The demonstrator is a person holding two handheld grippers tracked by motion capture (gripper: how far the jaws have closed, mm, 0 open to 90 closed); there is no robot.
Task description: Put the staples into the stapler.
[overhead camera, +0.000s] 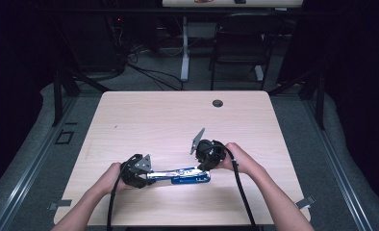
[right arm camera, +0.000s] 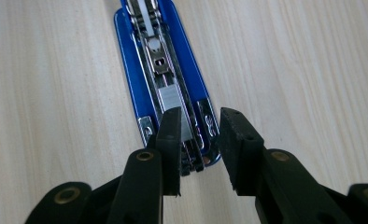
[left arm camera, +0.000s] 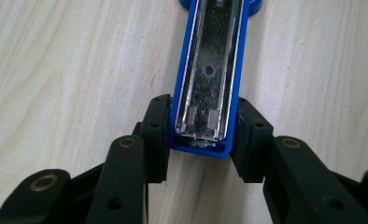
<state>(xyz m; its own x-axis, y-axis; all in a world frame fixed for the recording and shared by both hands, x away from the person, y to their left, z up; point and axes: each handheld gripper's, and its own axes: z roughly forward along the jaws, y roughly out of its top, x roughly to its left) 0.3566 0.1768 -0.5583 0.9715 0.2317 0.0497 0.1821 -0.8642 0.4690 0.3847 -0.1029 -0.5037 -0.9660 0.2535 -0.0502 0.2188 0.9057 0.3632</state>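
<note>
A blue stapler (overhead camera: 180, 175) lies opened out flat on the tabletop (overhead camera: 178, 120), near the front edge and about midway between the left and right edges, its length running left to right. In the high view the left gripper (overhead camera: 146, 174) meets its left end and the right gripper (overhead camera: 203, 166) sits over its right end, each held in a hand (overhead camera: 111, 178) coming in from the front edge. In the left gripper view the stapler's (left arm camera: 209, 74) blue arm with its bare metal channel runs straight away from the camera, and the left gripper (left arm camera: 201, 135) pinches the near end of that arm, one black pad pressed against each blue side. In the right gripper view the right gripper (right arm camera: 201, 140) hangs over the near end of the stapler's (right arm camera: 166, 88) other half, where the metal magazine lies along the blue base; its jaws are spread with a gap between them, the left pad over the magazine rail and the right pad just off the edge of the blue base. Whether either pad touches the metal I cannot tell.
</note>
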